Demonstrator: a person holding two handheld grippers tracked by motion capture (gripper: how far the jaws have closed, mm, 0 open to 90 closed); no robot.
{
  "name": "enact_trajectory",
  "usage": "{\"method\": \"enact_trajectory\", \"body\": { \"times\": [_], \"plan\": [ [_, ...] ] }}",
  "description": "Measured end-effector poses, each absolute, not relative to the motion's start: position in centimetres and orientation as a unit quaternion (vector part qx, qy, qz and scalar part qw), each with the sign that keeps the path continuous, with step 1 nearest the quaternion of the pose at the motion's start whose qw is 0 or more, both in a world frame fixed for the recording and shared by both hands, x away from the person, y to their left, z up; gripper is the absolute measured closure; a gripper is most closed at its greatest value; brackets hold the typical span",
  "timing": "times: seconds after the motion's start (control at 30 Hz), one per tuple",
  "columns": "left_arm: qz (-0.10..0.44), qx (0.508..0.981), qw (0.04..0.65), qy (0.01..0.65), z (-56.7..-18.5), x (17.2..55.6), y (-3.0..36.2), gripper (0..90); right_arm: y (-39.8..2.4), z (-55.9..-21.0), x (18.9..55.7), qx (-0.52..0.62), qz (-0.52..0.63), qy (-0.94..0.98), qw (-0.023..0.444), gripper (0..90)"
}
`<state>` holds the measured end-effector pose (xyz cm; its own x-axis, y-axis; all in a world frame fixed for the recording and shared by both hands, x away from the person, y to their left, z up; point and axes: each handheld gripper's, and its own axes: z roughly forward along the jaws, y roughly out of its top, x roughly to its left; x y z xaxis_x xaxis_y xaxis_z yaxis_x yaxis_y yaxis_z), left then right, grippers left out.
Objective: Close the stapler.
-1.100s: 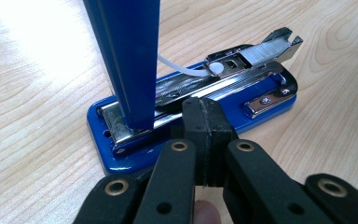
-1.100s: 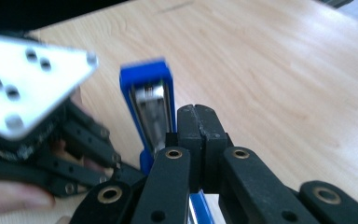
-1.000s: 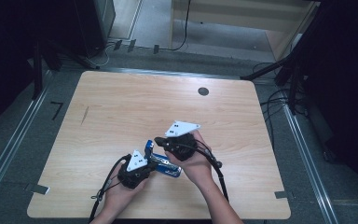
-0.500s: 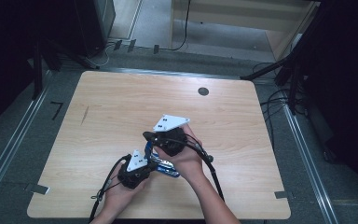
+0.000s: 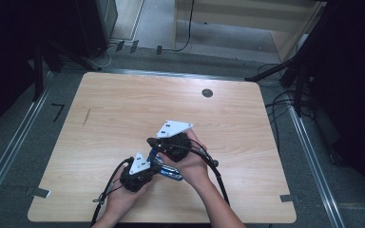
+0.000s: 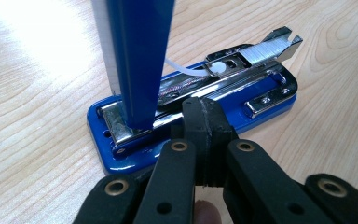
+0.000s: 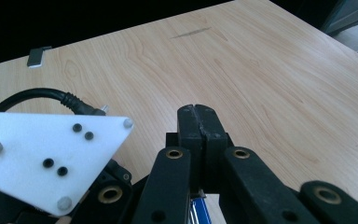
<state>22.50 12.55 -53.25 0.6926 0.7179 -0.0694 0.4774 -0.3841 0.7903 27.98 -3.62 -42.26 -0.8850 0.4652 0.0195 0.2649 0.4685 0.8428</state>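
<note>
Pale wood table (image 5: pixel 123 118) carries the work: the left gripper (image 6: pixel 204 122), jaws pressed together on nothing, rests against a blue stapler (image 6: pixel 261 100) swung open with its staple channel bared, while the right gripper (image 7: pixel 200 122), jaws likewise together, lifts its lid (image 6: pixel 137 60); reloading seems ahead.

Bare wood of the table (image 5: pixel 123 118) lay open from nine through three o'clock of the hands, broken only by a small dark disc (image 5: pixel 207 93) at one o'clock. At the centre, the opened blue stapler (image 6: pixel 191 107), its arm upright, blocked passage between the left gripper (image 5: pixel 153 167) and the right gripper (image 5: pixel 151 142).
</note>
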Motion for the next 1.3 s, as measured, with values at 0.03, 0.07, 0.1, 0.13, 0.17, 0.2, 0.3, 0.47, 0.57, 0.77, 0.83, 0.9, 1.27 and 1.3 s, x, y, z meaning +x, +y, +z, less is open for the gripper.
{"method": "enact_trajectory", "body": {
  "times": [0.03, 0.07, 0.1, 0.13, 0.17, 0.2, 0.3, 0.47, 0.57, 0.77, 0.83, 0.9, 1.27, 1.3],
  "plan": [
    [0.144, 0.819, 0.418, 0.365, -53.3, 22.5, 12.6, 90.0, -3.8, -42.3, 27.9, 0.215, 0.469, 0.85, 0.107, 90.0],
    [0.144, 0.819, 0.419, 0.366, -53.3, 22.5, 12.5, 90.0, -3.9, -42.4, 27.9, 0.216, 0.47, 0.849, 0.108, 90.0],
    [0.144, 0.82, 0.418, 0.364, -53.3, 22.5, 12.6, 90.0, -4.1, -42.5, 27.8, 0.216, 0.471, 0.849, 0.108, 90.0],
    [0.144, 0.82, 0.418, 0.364, -53.3, 22.5, 12.6, 90.0, -4.3, -42.5, 27.8, 0.216, 0.47, 0.849, 0.108, 90.0],
    [0.144, 0.819, 0.418, 0.365, -53.3, 22.5, 12.6, 90.0, -4.5, -42.6, 27.7, 0.217, 0.47, 0.849, 0.11, 90.0],
    [0.144, 0.819, 0.418, 0.365, -53.2, 22.5, 12.6, 90.0, -4.7, -42.7, 27.7, 0.218, 0.471, 0.848, 0.11, 90.0],
    [0.142, 0.82, 0.418, 0.365, -53.2, 22.5, 12.6, 90.0, -5.5, -43.0, 27.5, 0.221, 0.473, 0.845, 0.111, 90.0],
    [0.142, 0.82, 0.418, 0.365, -53.2, 22.5, 12.6, 90.0, -6.5, -43.5, 27.0, 0.229, 0.475, 0.843, 0.11, 90.0],
    [0.142, 0.82, 0.418, 0.364, -53.2, 22.5, 12.6, 90.0, -7.0, -44.0, 26.8, 0.232, 0.475, 0.842, 0.111, 90.0],
    [0.142, 0.821, 0.417, 0.363, -53.2, 22.4, 12.6, 90.0, -8.2, -44.9, 26.4, 0.243, 0.472, 0.84, 0.111, 90.0],
    [0.142, 0.821, 0.417, 0.362, -53.2, 22.4, 12.6, 90.0, -8.5, -45.2, 26.3, 0.248, 0.471, 0.839, 0.112, 90.0],
    [0.142, 0.821, 0.417, 0.362, -53.2, 22.4, 12.6, 90.0, -8.9, -45.5, 26.2, 0.249, 0.47, 0.839, 0.113, 90.0],
    [0.139, 0.824, 0.416, 0.359, -53.2, 22.4, 12.8, 90.0, -10.5, -47.5, 25.6, 0.269, 0.464, 0.837, 0.109, 90.0],
    [0.138, 0.823, 0.417, 0.36, -53.2, 22.4, 12.8, 90.0, -10.6, -47.7, 25.5, 0.272, 0.463, 0.837, 0.108, 90.0]
  ]
}}
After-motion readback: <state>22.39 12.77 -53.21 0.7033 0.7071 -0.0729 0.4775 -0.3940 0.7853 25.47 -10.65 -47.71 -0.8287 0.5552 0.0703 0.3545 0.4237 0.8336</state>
